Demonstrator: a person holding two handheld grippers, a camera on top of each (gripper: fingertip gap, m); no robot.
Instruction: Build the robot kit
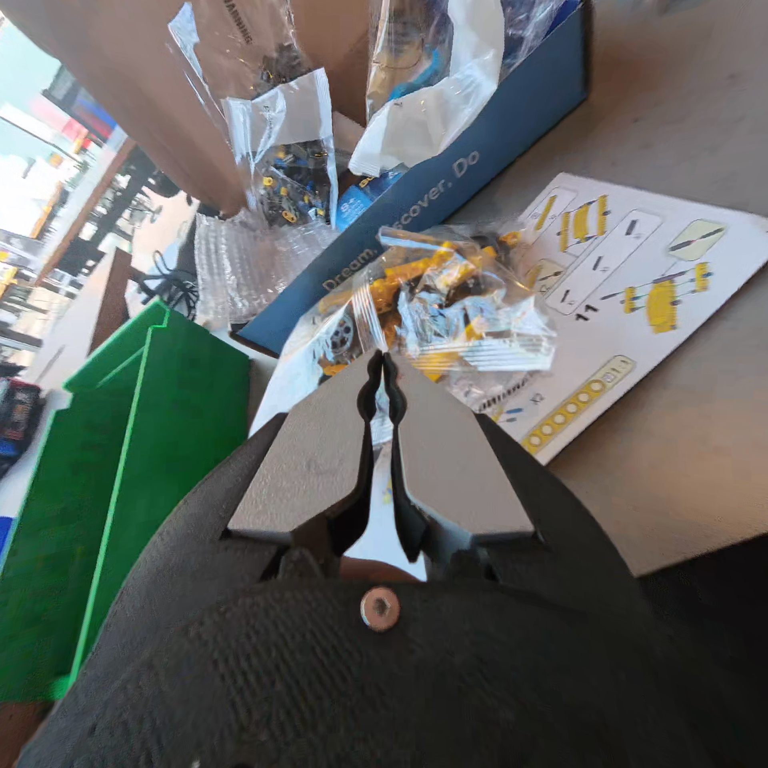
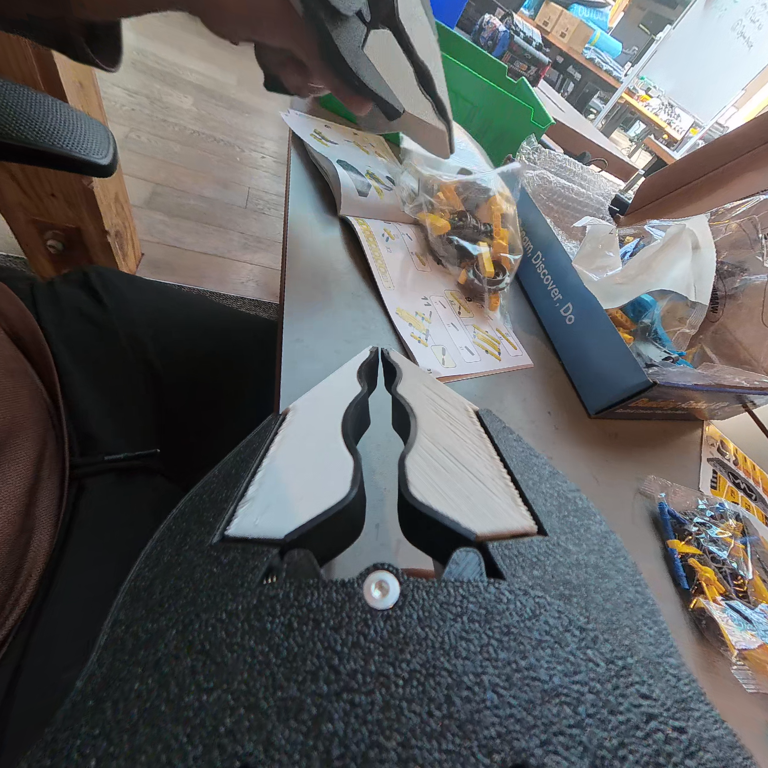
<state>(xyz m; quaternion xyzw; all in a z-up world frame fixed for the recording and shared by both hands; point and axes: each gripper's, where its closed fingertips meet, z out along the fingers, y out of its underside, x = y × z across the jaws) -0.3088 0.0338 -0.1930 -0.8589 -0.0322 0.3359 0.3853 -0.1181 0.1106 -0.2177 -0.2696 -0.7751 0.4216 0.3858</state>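
Note:
A clear plastic bag of yellow and black building parts (image 1: 436,299) lies on an open instruction booklet (image 1: 623,291) on the grey table. My left gripper (image 1: 382,358) is shut on the near edge of this bag. In the right wrist view the left gripper (image 2: 445,149), held by a hand, pinches the top of the same bag (image 2: 465,224) over the booklet (image 2: 436,320). My right gripper (image 2: 379,352) is shut and empty, hovering near the table's front edge, short of the booklet.
A dark blue box (image 2: 582,332) with more part bags stands right of the booklet. Behind it are bubble wrap (image 2: 569,178) and a cardboard box (image 2: 706,174). A green bin (image 2: 490,95) stands at the far end. Another bag of blue and yellow parts (image 2: 715,582) lies near right. Left tips to right tips: about 20 cm.

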